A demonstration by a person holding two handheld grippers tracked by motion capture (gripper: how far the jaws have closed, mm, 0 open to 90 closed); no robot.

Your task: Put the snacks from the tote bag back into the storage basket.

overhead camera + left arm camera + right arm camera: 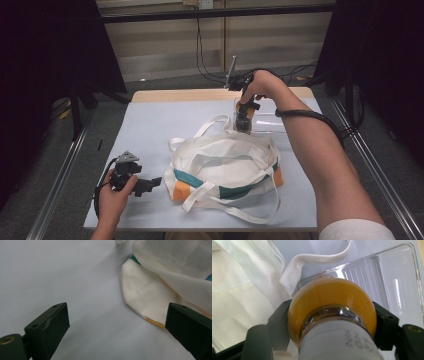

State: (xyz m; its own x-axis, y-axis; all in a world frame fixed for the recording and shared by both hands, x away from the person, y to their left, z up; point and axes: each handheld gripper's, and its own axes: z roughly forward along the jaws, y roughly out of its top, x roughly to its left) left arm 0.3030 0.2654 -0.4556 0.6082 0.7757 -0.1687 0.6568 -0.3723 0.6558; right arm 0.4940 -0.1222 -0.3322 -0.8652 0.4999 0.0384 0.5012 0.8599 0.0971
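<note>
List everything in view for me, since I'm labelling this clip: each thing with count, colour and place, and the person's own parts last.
Table: one, pale blue-grey top with a wooden far edge, centre.
Tote bag: one, white with teal and orange patches and white straps, lying mid-table.
Clear tray: one, transparent plastic, far right of the bag.
Light bulb: one, amber glass with a white base, held over the tray's near end.
Left gripper: one, black, jaws apart, beside the bag's near-left corner.
Right gripper: one, black, jaws closed on the bulb.
Forearms: two, entering from the bottom; white sleeve on the right.
</note>
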